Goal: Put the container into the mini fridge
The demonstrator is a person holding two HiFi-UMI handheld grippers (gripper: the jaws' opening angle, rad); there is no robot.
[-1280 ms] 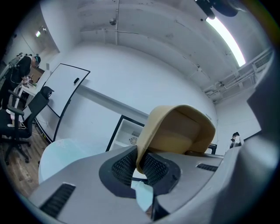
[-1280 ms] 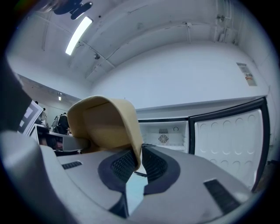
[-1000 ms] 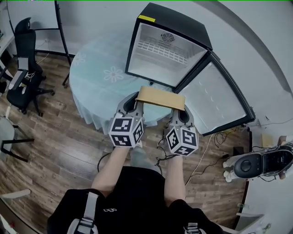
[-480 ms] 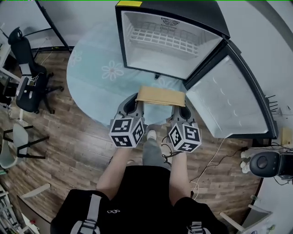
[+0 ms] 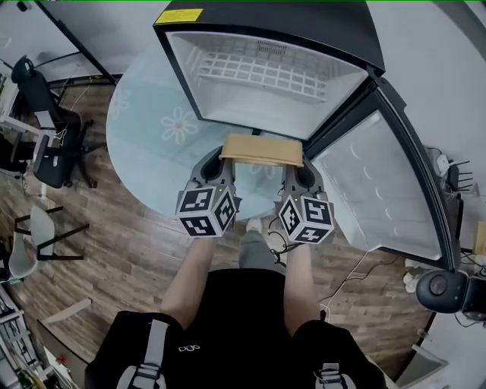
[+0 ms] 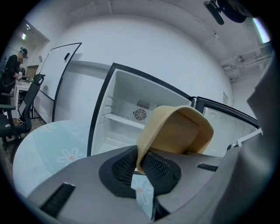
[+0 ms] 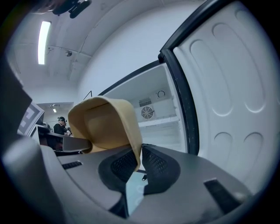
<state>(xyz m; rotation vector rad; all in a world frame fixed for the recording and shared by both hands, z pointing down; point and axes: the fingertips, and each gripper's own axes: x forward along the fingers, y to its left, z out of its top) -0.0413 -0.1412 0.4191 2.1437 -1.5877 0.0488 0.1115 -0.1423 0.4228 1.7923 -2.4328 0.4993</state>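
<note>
Tan plastic container (image 5: 260, 150) sits mid-frame in the head view, carried in the air between both grippers, just short of the open mini fridge (image 5: 319, 23) at the top. Left gripper (image 6: 140, 161) is clamped on the left rim wall and right gripper (image 7: 136, 162) on the right rim wall, thin pinches only. Door (image 5: 376, 182) is swung wide at right. Likely risks: a rim slips out if the hands twist or pull apart, or the front edge knocks the fridge's bottom lip or wire shelf (image 5: 258, 72) if it enters tilted or too low.
</note>
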